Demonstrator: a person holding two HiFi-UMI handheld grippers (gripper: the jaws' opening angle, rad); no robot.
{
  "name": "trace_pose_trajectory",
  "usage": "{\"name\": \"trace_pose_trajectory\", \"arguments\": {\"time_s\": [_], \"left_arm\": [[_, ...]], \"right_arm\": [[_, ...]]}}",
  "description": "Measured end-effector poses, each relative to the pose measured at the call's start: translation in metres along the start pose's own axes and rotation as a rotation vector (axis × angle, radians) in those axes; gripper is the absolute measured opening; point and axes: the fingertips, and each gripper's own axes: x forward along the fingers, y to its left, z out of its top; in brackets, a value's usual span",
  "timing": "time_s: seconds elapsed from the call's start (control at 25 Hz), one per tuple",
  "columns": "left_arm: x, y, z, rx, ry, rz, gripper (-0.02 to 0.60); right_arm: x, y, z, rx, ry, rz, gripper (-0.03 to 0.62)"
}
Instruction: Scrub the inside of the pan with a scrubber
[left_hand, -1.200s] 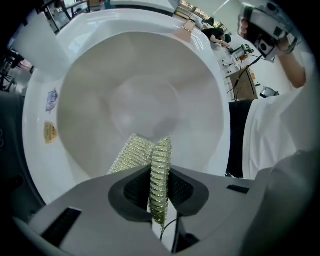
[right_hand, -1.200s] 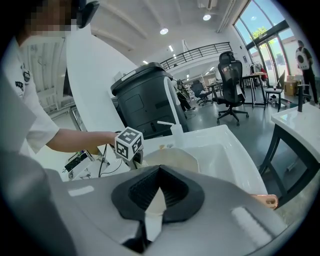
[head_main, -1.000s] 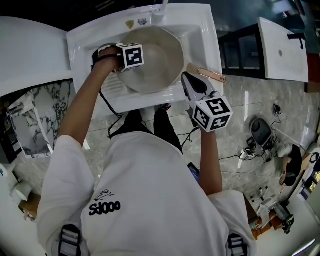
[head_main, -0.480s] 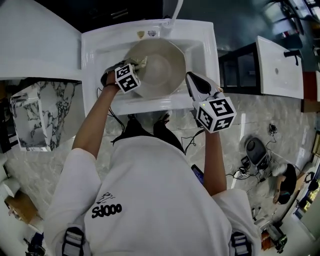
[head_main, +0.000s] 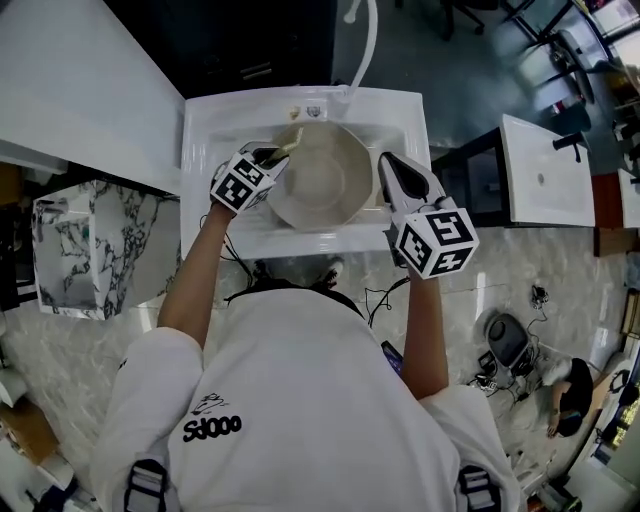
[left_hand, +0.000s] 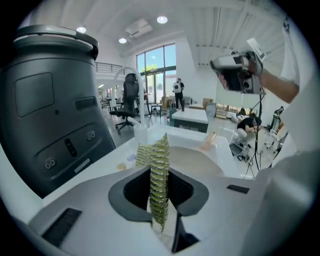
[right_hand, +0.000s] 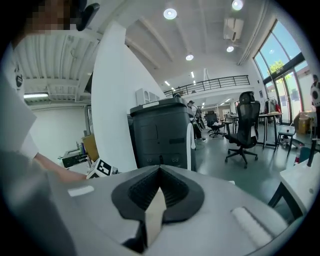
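Nearest the person, the right claw (head_main: 388, 163) hangs raised beside the right edge of the pan (head_main: 325, 182). Its jaws are pressed together on nothing, and its own view looks out across the room rather than down. The left claw (head_main: 270, 160) is clamped on the scrubber (left_hand: 159, 172), a ribbed, greenish-gold metallic pad pinched edge-on so most of it stands proud of the jaws. It sits at the pan's upper-left rim, just short of the bowl.

The pan lies inside the white sink (head_main: 205, 135). In the left gripper view its coppery handle (left_hand: 210, 138) points away on the far side. The faucet (head_main: 366, 40) arches over the back of the basin.

The main risk seems to be the unheld pan. With the right claw clear of it, a firm stroke from the left could spin or skate the pan around the smooth basin, so the scrubber would drag it instead of scouring it.

The narrow, edge-on grip is a second weak point. Sideways pressure against the pan wall could twist the pad out of the jaws or fold it flat.

Starting from the rim, a push that catches the edge rather than the inside could tip the pan or knock its handle against the sink wall.
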Motion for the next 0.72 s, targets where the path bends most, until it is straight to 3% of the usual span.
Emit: {"name": "trace_pose_trajectory", "arguments": {"time_s": [0.44,0.72], "left_arm": [[-0.07,0.025,0.111,-0.002,-0.294,0.039,0.063],[-0.108,0.039,0.164,0.043,-0.403,0.127,0.064]], "right_arm": [[0.024,0.007,0.058,-0.05,-0.104,-0.015,0.009],[0.033,0.016,0.088,-0.162,-0.124,-0.022,0.009]]}}
